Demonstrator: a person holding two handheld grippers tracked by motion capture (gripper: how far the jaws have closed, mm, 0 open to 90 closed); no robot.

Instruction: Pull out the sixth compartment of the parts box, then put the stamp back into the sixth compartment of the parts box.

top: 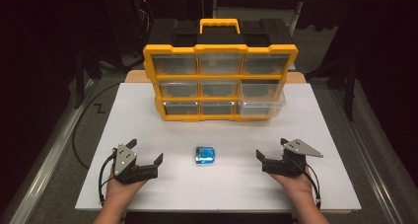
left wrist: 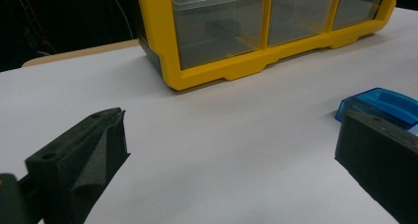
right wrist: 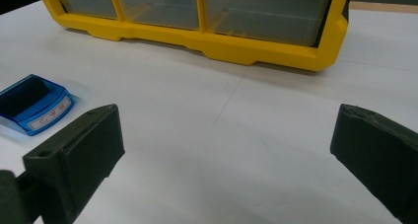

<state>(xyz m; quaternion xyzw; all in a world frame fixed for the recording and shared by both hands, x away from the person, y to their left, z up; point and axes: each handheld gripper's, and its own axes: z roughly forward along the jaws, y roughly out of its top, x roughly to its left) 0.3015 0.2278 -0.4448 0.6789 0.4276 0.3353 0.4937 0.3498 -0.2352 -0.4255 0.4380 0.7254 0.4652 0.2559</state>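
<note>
A small translucent blue box [top: 205,155] lies on the white tabletop [top: 315,130], midway between my two grippers. Behind it stands a yellow organizer [top: 219,49] with three rows of clear drawers; its bottom right drawer [top: 261,105] sticks out a little. My left gripper [top: 146,151] rests open to the left of the box, nothing between its jaws. My right gripper [top: 271,148] rests open to the right, also empty. In the left gripper view the blue box [left wrist: 382,103] sits just beyond the right jaw. In the right gripper view the blue box [right wrist: 32,105] lies beyond the left jaw.
The organizer's black top carries a yellow handle [top: 220,23]. A black cable [top: 81,130] loops on the grey floor left of the table, beside a metal rail [top: 47,160]. Bare white surface stretches between the organizer frame [left wrist: 222,73] and both grippers.
</note>
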